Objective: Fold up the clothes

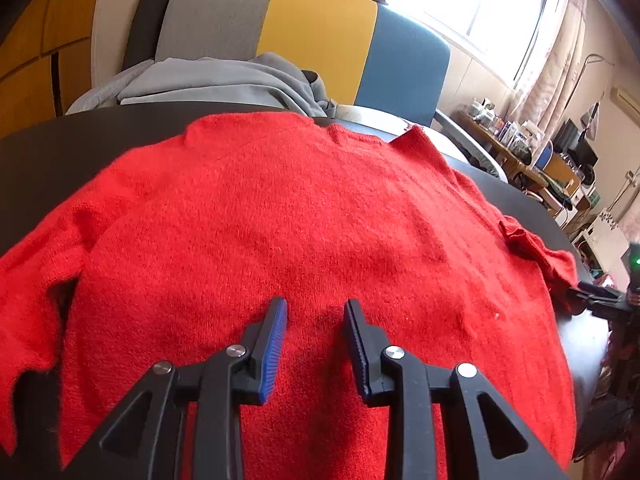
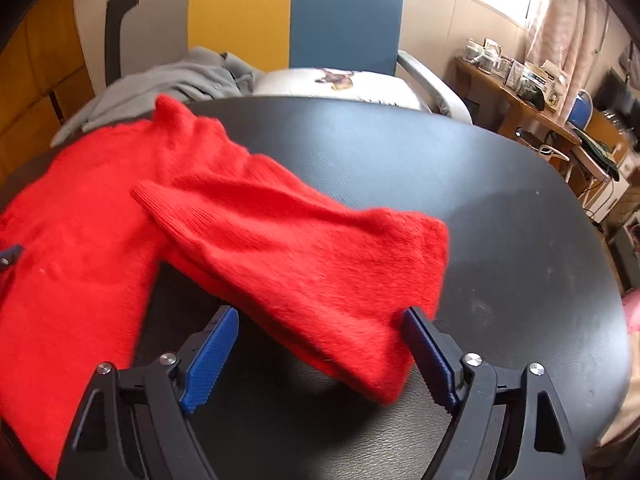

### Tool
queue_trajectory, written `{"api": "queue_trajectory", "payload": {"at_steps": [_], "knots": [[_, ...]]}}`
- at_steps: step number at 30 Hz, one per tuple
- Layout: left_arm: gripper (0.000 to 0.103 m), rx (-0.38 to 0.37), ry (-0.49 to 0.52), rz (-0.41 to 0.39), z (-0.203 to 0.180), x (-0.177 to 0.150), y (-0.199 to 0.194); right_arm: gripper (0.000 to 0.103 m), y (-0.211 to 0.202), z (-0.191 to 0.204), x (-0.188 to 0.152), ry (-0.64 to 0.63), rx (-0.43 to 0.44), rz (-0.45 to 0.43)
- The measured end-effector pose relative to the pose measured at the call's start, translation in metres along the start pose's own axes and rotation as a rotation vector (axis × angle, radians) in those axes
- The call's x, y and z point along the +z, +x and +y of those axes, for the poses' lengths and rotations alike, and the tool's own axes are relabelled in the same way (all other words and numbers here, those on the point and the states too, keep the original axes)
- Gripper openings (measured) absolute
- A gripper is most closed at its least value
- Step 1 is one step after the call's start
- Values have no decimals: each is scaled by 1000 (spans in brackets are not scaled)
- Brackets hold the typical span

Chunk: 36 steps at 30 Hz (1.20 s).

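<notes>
Red sweater [image 1: 304, 216]: flat on black table [image 2: 500, 216], body at L, one sleeve [image 2: 304, 256] folded out to R. L gripper [image 1: 316, 312]: over lower body, jaws apart, nothing clamped. R gripper [image 2: 320, 320]: jaws wide, sleeve end between, pads not pressing. Behind table: grey hoodie [image 1: 224, 80] at far edge w/ collar, tri-colour chair back [image 1: 320, 48], white cushion [image 2: 340, 84], cluttered desk [image 2: 520, 96] far R.

one red sweater [image 1: 280, 220], two tongs [image 1: 316, 344].
</notes>
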<state>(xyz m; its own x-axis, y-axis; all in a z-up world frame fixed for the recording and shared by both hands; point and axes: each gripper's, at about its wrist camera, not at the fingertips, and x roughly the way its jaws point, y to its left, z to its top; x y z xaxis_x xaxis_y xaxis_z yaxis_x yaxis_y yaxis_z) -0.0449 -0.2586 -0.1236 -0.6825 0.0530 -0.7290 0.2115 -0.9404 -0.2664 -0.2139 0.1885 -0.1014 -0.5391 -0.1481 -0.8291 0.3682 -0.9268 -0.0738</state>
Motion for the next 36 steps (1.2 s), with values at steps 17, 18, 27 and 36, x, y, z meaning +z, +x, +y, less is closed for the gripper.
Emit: {"api": "queue_trajectory", "payload": {"at_steps": [17,18,27,36], "knots": [[30,-45,-40,-16,5,-2,1,17,-24,-32,53,814,746,-202],[30,-53,-45,-18,6,-2,1,17,-28,-17,64,813,819,-238],[30,-133,-114,-27,19,-4,1,42,-37,154,111,408,1013,-187],[30,-278,-293,-10,45,-4,2,70,-1,190,43,277,766,-7]]}}
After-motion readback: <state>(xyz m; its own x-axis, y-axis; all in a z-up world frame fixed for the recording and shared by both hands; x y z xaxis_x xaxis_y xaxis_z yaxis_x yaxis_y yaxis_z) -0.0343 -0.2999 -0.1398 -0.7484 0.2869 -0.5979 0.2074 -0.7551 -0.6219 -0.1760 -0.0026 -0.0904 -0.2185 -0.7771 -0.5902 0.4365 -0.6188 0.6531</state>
